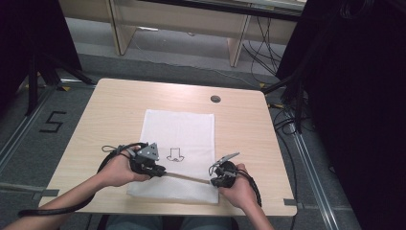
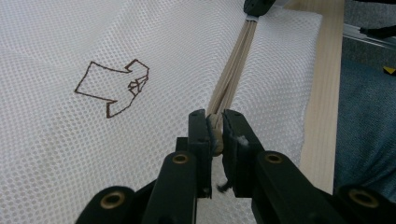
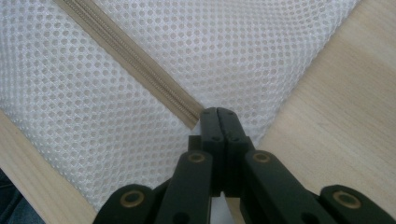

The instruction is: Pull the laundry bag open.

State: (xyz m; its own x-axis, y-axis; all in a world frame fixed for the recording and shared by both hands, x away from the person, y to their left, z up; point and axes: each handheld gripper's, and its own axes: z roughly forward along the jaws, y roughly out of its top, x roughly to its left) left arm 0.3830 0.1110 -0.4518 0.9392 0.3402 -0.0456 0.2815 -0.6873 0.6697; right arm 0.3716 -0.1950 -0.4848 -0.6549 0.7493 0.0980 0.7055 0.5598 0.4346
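Beige zipper (image 2: 233, 70) pinched by left hand-held gripper (image 2: 215, 128); right hand-held gripper (image 3: 218, 122) clamped on its end.

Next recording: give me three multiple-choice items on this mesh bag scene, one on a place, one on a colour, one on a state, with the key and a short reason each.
1. Where does the small brown outline drawing sit?
A. on the white mesh laundry bag
B. on the bare light wooden table
C. on the grey floor

2. What colour is the zipper tape along the bag's near edge?
A. red
B. beige
C. black

3. How does the left gripper stand?
A. wide open above the bag
B. lying loose on the table
C. closed on the beige zipper pull

Key: 1 A, the drawing is on the mesh in the high view and the left gripper view. 2 B, the right gripper view shows tan tape. 3 C, the left gripper view shows the pull pinched between the jaws.
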